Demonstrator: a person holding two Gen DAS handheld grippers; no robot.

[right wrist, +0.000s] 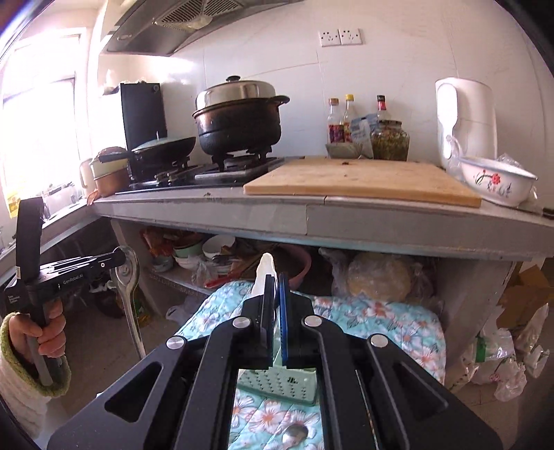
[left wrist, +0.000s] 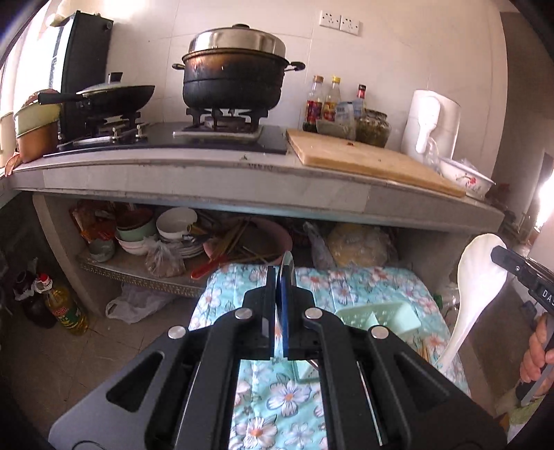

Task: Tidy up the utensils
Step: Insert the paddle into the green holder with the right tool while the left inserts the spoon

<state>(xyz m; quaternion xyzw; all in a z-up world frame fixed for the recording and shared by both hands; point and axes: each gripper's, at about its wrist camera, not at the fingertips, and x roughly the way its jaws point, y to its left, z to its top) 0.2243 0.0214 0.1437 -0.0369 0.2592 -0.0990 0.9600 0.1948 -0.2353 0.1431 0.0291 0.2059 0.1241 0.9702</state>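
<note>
Left wrist view: left gripper (left wrist: 280, 294) fingers clamped on metal spoon (right wrist: 126, 277), right gripper (right wrist: 275, 297) on white ladle (left wrist: 477, 277); both raised clear for transfer into green basket (right wrist: 277, 384) below.

The cloth (left wrist: 363, 287) is pale turquoise with white flowers that have orange centres. On it sits a mint-green perforated basket (right wrist: 277, 384). The rice paddle (left wrist: 477, 277) is plain white; the ladle (right wrist: 126, 273) is shiny steel. Far on the counter stand a blackened pot (left wrist: 230, 83) under a silver lid, a tan wooden cutting board (right wrist: 363, 181) and, at the right, a white bowl (right wrist: 495, 185) with a red flower — plus 2 white wall sockets (left wrist: 339, 21).
</note>
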